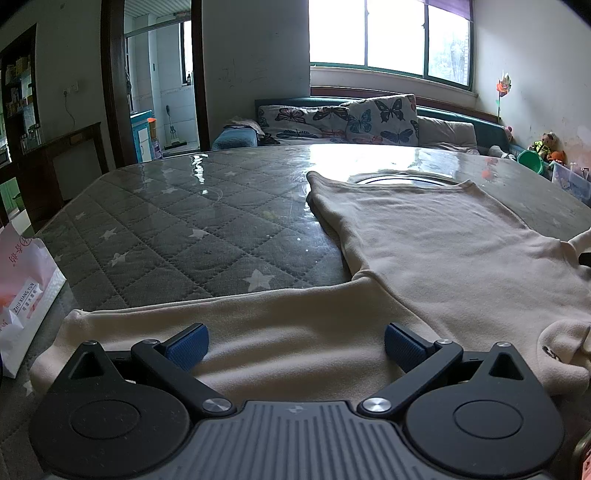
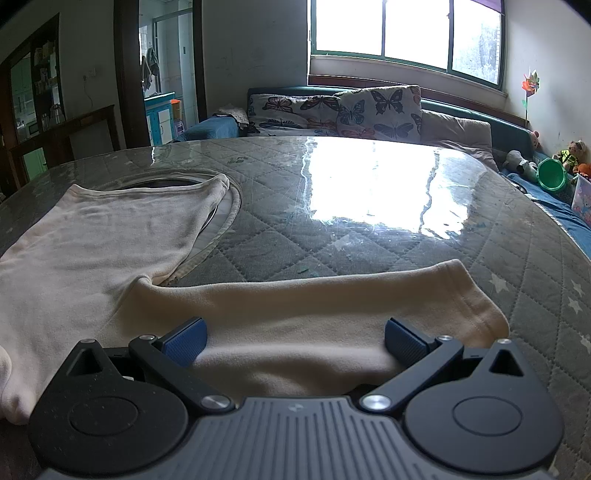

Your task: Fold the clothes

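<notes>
Cream long-sleeved cotton top (image 1: pixel 443 251) lies flat on quilted grey star-print table (image 1: pixel 177 229), sleeves spread for folding. Left gripper (image 1: pixel 295 345) over left sleeve (image 1: pixel 229 325), fingers spread, empty; right gripper (image 2: pixel 295 343) likewise over right sleeve (image 2: pixel 351 306).

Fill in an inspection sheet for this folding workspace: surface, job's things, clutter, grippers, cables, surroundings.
Surface: table with grey quilted star cover under glossy clear sheet.
Job's things: cream long-sleeved top lying flat, both sleeves spread sideways.
Clutter: white paper bag at table's left edge.
Grippers: left gripper open over left sleeve; right gripper open over right sleeve.
Cables: nothing seen.
Surroundings: butterfly cushions, window, soft toys, doorway.
</notes>
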A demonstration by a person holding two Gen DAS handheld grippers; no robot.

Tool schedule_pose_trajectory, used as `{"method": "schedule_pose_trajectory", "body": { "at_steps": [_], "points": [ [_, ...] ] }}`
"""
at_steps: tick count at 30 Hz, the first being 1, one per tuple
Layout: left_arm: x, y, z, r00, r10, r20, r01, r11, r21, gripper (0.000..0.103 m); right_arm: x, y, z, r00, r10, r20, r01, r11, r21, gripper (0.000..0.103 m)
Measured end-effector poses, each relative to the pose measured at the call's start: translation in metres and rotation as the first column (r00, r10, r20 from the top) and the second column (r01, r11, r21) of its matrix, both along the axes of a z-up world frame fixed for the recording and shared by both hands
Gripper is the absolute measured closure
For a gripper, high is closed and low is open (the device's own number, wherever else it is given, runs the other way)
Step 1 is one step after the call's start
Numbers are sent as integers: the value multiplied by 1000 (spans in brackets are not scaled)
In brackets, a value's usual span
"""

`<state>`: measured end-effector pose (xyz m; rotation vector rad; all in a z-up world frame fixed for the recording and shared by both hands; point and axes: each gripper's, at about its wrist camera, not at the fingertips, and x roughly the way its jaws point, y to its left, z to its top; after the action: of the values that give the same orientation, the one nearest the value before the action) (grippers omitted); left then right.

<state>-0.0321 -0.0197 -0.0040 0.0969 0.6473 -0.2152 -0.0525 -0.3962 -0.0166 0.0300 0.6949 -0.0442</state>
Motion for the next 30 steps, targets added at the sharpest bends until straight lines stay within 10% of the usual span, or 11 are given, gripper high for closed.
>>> {"method": "schedule_pose_trajectory", "body": {
  "at_steps": [19, 30],
  "points": [
    [-2, 2, 1, 1000, -8, -3, 8, 1000, 5, 0, -3, 8, 5, 1000, -12, 19, 12, 999, -32, 0],
    [-2, 2, 2, 1000, -7, -2, 7, 1000, 2, 0, -12, 58, 16, 988, 149, 31, -146, 985, -93, 0]
  ]
}}
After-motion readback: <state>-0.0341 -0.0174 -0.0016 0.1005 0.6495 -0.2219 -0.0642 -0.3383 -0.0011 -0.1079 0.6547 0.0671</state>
